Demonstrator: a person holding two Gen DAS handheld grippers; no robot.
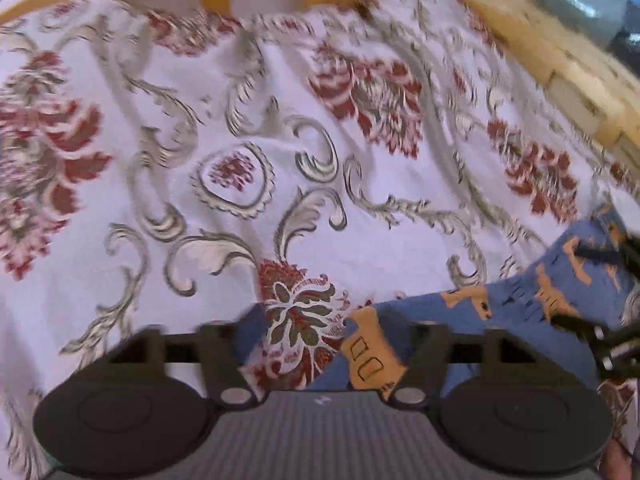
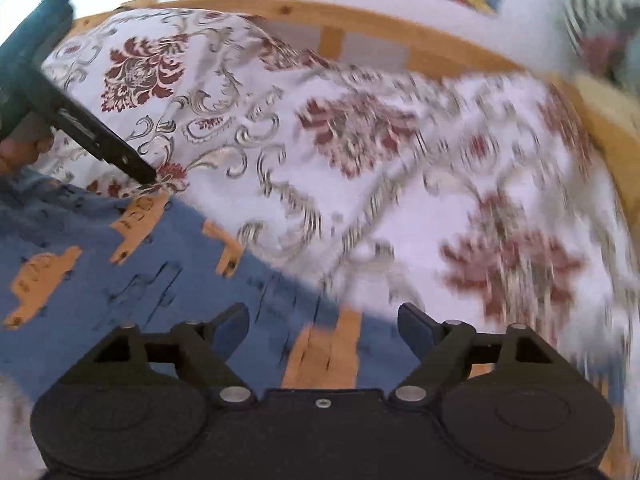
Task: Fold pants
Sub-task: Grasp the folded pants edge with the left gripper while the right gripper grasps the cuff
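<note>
Blue pants with orange car print lie on a white bedspread with red floral pattern, pine bed frame behind; left gripper and right gripper both spread wide.

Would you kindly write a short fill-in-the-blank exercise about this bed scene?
1. The blue pants carry a print of ____ vehicles.
2. The pants lie on a white bedspread with red ____ patterns.
3. The bed frame is made of ____.
4. The right gripper has its jaws ____.

Missing words: orange; floral; wood; open
</note>
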